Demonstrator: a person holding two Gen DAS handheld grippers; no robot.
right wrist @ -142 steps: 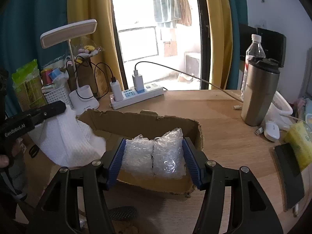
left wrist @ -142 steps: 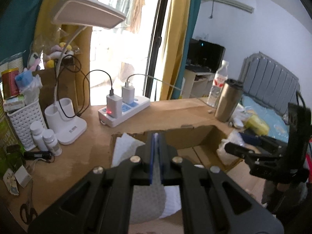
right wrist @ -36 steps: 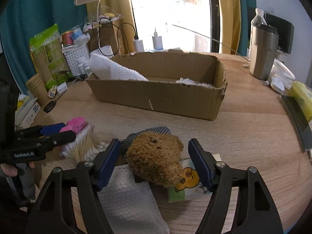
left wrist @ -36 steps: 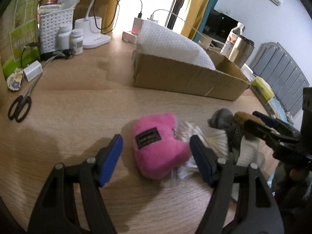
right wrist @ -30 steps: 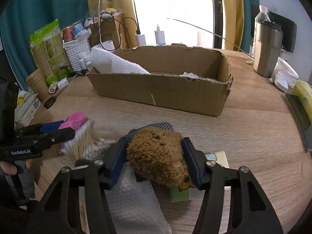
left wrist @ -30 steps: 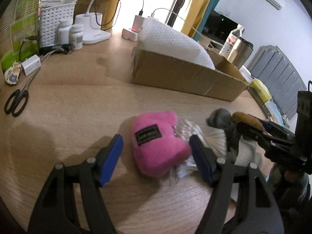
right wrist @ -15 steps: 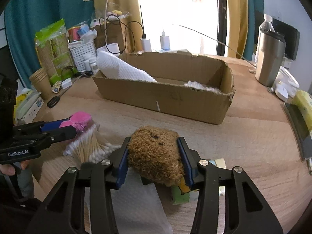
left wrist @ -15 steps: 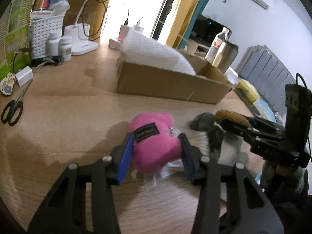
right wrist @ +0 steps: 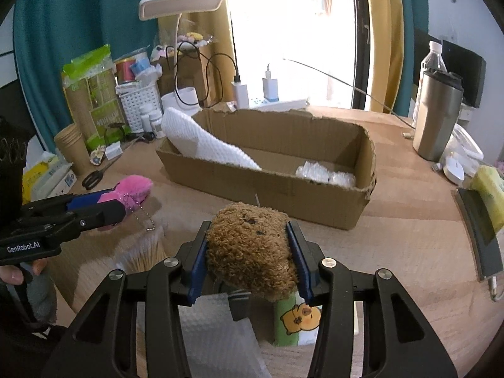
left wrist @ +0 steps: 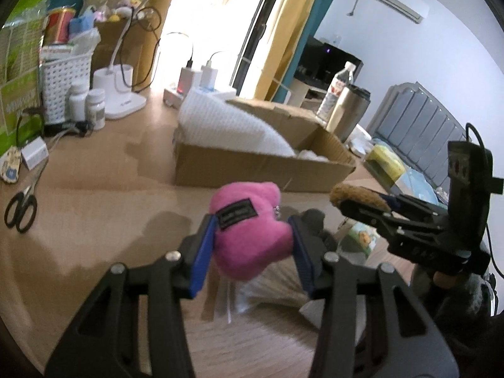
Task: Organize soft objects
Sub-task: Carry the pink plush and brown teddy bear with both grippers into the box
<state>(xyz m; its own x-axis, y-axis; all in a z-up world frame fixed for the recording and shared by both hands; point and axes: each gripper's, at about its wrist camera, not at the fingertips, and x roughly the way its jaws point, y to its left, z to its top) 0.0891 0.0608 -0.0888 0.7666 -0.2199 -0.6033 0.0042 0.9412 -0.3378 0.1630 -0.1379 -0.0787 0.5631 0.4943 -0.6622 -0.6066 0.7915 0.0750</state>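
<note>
Right wrist view takes in the wooden table (right wrist: pixel 409 236) and, at 12 o'clock, the cardboard box (right wrist: pixel 271 182), its long axis running from 10 o'clock to 3 o'clock; a white padded sheet (right wrist: pixel 204 145) leans out of the box's left end and a clear bubble-wrap bundle (right wrist: pixel 327 171) lies at its right end. At 2 o'clock a steel tumbler (right wrist: pixel 436 116) stands beside a water bottle (right wrist: pixel 431 60); at 11 o'clock a desk lamp (right wrist: pixel 181 4) rises over a white basket (right wrist: pixel 140 102). Nearer, the right gripper (right wrist: pixel 249 252) is clamped on a brown plush toy (right wrist: pixel 252 249), lifted off the table, its long axis pointing toward the box. At 9 o'clock the left gripper (right wrist: pixel 104 204), marked "GenRobot.AI", pinches a pink plush toy (right wrist: pixel 132 189) whose ball chain (right wrist: pixel 141 217) dangles. Left wrist view shows that pink toy (left wrist: pixel 249 239) raised between the blue pads (left wrist: pixel 201 258), its black label (left wrist: pixel 236 214) blurred and unreadable. Below lie cotton swabs (right wrist: pixel 148 252) and a tissue pack (right wrist: pixel 297 318) with a cartoon animal.
</note>
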